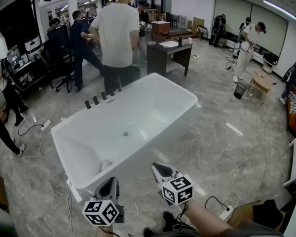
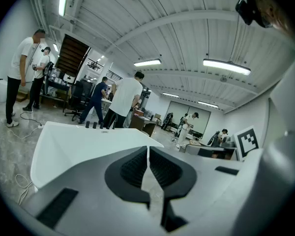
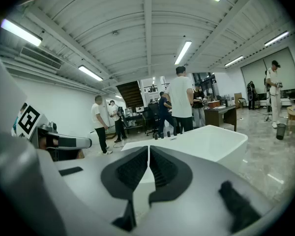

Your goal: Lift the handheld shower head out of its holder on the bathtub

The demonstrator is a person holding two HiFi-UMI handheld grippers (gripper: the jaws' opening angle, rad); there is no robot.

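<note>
Two claws are mine. In the head view both hang low, just before the near end of the white bathtub (image 1: 153,80). My left claw (image 1: 111,181) and my right claw (image 1: 160,169) are side by side, near each other, and touch nothing. On the rim at the end far from them, a row of small dark fittings (image 1: 95,100) stands upright. Which one of them is the handheld shower head I cannot tell, because they are too small. The drain (image 1: 126,134) lies in the bathtub's bottom, between my claws and the fittings. Beyond the fittings stands a person in a white shirt (image 1: 117,33).

In the left gripper view my left claw (image 2: 148,150) is narrow: the jaws are pressed together to a thin slit, with nothing between them. The bathtub (image 2: 64,146) lies ahead and a little to the left. The dark fittings (image 2: 93,125) are on its far rim, well apart from this claw.

In the right gripper view my right claw (image 3: 149,150) is narrow in the same way and holds nothing. The bathtub (image 3: 211,141) lies ahead and to the right. The fittings (image 3: 163,135) are on the far rim, and the person (image 3: 181,100) is behind them.
</note>
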